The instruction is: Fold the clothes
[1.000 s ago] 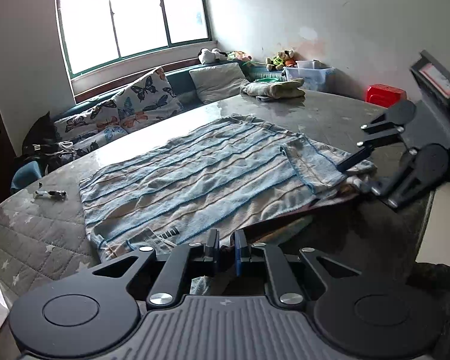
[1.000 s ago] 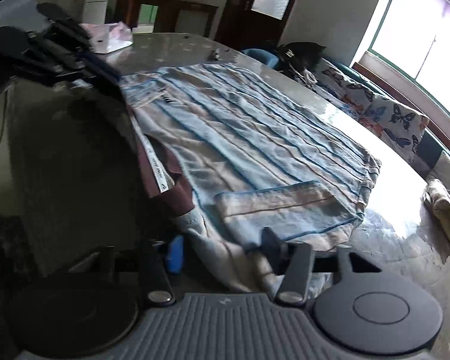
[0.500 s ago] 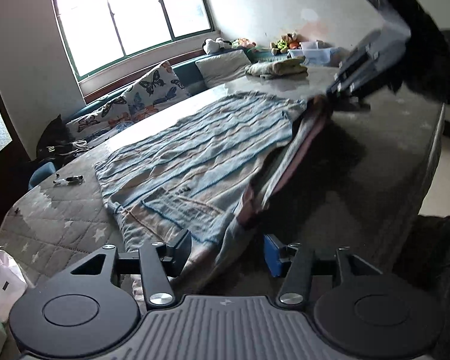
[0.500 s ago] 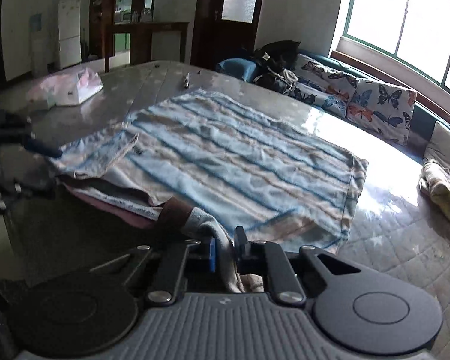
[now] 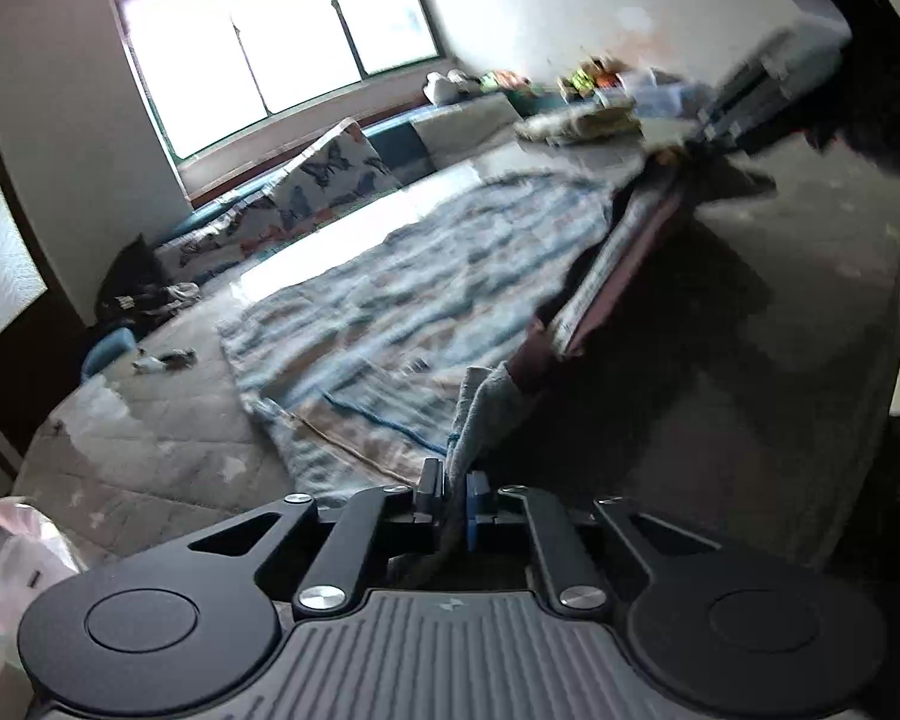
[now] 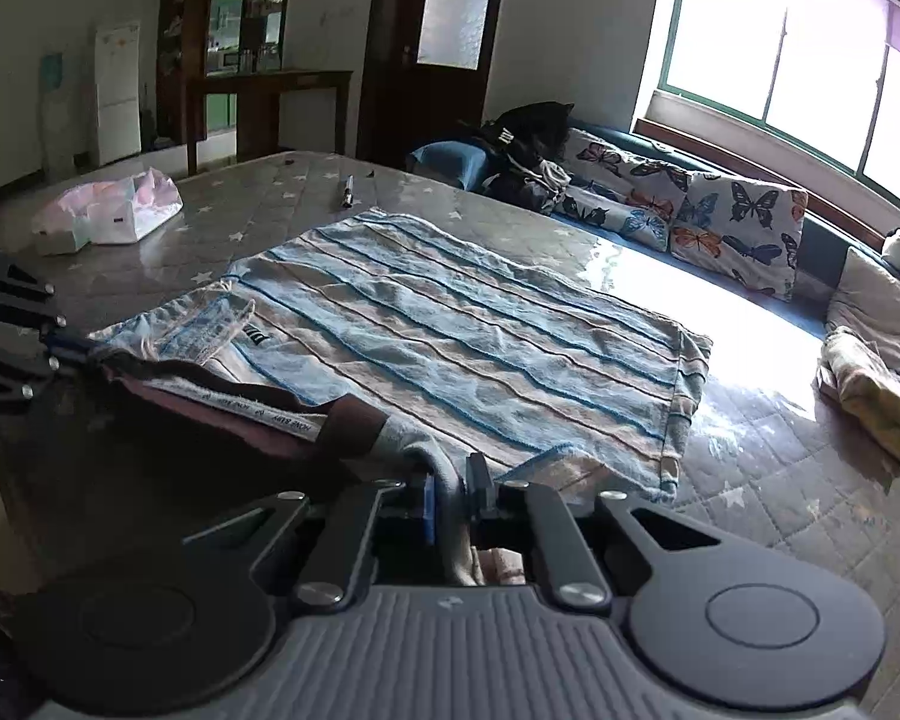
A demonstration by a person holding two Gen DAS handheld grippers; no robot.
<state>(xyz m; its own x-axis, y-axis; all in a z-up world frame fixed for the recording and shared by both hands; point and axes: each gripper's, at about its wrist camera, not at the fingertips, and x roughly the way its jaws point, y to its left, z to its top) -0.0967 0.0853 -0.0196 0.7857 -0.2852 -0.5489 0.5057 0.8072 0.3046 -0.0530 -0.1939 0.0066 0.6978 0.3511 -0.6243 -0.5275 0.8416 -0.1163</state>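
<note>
Left gripper [image 5: 451, 489] is pinched on one near corner of the striped garment [image 6: 450, 342]; right gripper [image 6: 450, 501] is pinched on the other. Between them the near edge hangs lifted; the rest lies flat on the table [image 6: 768, 480].

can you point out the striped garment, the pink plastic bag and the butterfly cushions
striped garment [image 6: 468, 336], right wrist view, on the flat middle of its blue striped panel
pink plastic bag [image 6: 114, 213], right wrist view, on the middle of its crumpled body
butterfly cushions [image 6: 738, 228], right wrist view, on the front face of the larger cushion
</note>
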